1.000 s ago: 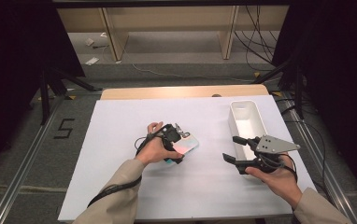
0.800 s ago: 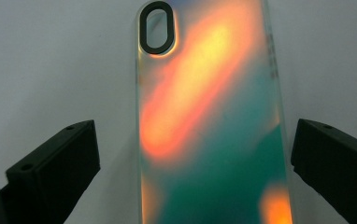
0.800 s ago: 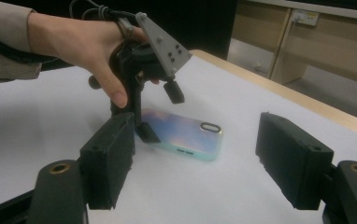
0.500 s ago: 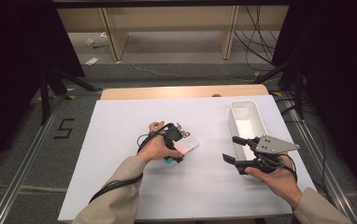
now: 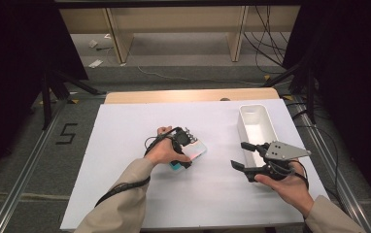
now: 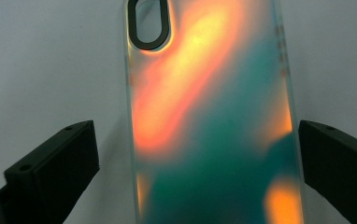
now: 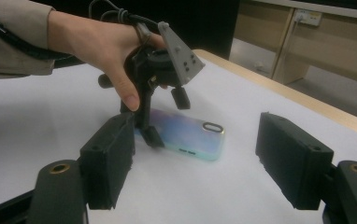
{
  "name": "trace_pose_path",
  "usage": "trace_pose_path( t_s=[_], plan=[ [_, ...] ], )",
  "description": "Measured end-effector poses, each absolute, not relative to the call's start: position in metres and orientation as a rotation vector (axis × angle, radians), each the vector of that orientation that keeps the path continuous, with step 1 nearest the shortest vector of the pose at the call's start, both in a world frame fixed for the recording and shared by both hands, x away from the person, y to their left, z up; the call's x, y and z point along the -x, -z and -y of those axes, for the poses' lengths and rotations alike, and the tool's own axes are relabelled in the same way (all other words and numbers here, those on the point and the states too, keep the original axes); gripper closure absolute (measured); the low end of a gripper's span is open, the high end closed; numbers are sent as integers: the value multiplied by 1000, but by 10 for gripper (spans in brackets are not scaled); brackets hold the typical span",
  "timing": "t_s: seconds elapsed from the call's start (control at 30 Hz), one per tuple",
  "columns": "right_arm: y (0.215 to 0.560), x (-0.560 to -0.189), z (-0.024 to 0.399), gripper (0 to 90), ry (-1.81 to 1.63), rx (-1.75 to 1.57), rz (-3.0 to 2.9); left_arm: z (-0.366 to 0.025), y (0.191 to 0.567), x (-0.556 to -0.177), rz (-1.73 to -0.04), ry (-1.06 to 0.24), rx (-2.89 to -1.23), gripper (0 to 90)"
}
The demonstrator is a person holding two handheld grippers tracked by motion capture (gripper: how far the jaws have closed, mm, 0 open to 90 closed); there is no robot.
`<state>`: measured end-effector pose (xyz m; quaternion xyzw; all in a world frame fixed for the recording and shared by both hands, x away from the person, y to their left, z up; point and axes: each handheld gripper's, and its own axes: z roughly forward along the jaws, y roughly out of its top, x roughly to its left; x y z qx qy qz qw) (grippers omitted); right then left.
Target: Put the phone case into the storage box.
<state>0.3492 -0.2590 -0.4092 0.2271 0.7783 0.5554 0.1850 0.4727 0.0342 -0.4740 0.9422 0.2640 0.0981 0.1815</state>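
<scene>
An iridescent orange-and-teal phone case (image 5: 197, 148) (image 6: 209, 116) (image 7: 186, 133) lies flat on the white table top (image 5: 125, 145), near its middle. My left gripper (image 5: 181, 141) (image 6: 197, 158) (image 7: 166, 119) points down over the case's near end, and its open jaws straddle the case's width. One jaw stands clear of the case edge; the other sits close beside the opposite edge. My right gripper (image 5: 239, 154) (image 7: 195, 158) hovers to the right of the case, open, with nothing between its jaws, aimed toward the case and the left hand.
A long white bin (image 5: 272, 127) stands at the right of the table, just beyond the right gripper. A wooden edge (image 5: 188, 95) runs along the far side. Dark stands and cables (image 5: 271, 43) sit on the floor beyond the table.
</scene>
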Motion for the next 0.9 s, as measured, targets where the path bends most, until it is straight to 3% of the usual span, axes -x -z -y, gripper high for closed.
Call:
trace_pose_path(
  t_s=[0.3,0.9],
  plan=[
    [409,-349,259,292,-1570,-638,-2192,-36,475,-482,-758,-163,-2670,11],
    [409,-349,258,292,-1570,-636,-2197,-33,473,-486,-751,-115,-2716,53]
  ],
)
